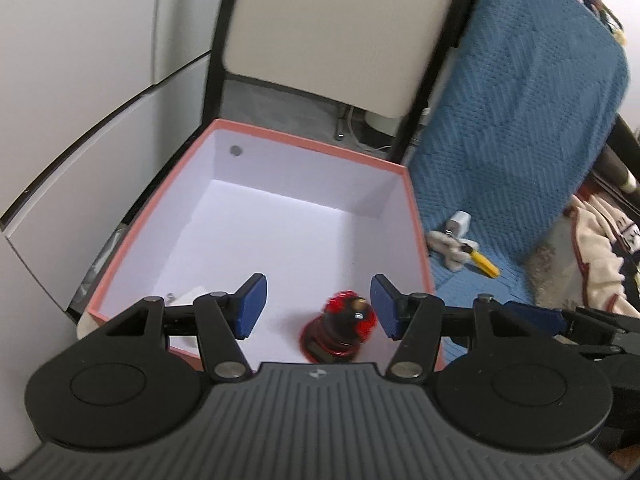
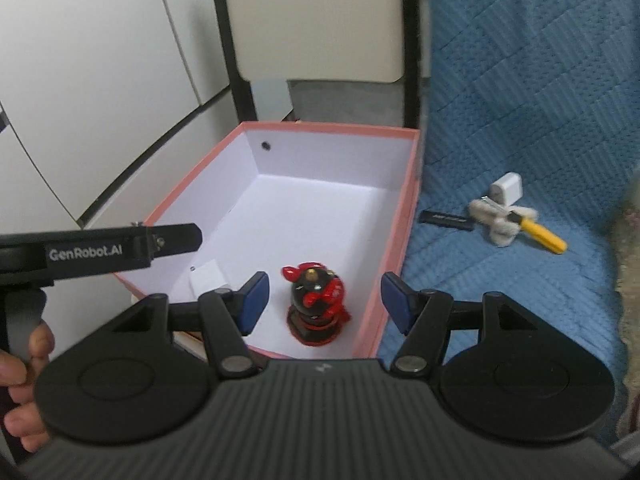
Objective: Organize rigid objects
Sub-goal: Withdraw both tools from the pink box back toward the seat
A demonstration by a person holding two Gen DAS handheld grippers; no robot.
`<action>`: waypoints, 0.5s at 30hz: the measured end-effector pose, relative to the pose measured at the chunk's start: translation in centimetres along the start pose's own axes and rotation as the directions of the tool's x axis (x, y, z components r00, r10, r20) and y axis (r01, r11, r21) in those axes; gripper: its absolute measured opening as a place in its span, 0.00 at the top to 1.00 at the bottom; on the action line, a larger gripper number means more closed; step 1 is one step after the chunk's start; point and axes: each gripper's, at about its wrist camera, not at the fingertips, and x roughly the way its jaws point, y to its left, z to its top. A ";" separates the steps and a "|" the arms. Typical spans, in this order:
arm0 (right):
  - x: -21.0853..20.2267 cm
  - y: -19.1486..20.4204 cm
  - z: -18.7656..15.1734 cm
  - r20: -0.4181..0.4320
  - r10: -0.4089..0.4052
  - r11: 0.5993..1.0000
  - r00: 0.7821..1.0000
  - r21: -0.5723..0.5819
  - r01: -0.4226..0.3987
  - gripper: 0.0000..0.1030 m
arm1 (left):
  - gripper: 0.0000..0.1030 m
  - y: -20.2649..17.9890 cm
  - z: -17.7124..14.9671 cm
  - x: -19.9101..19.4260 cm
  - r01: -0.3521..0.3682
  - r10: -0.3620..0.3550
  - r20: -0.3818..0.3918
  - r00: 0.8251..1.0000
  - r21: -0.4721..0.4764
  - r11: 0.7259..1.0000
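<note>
Both tongs, left tongs (image 1: 318, 306) and right tongs (image 2: 324, 302), wide and empty above box (image 2: 394, 216); I risk tipping the upright figurine (image 2: 318, 306) if either dips.

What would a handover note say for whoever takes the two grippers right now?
Left gripper: open, holding nothing, over the near end of the box.
Right gripper: open, holding nothing, beside it.
Done: the red and black figurine stands upright inside the pink box, with a small white item near it.
Left: on the blue blanket, right of the box, lie a white charger, a fluffy white toy, a yellow-handled tool and a flat black strip. All seem reachable for the right gripper.
</note>
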 end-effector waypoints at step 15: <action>-6.4 -6.2 -3.8 0.056 -0.080 0.996 0.995 0.052 0.077 0.38 | 0.39 -8.7 -3.4 -2.2 0.070 -0.072 0.011 0.997 0.086 0.994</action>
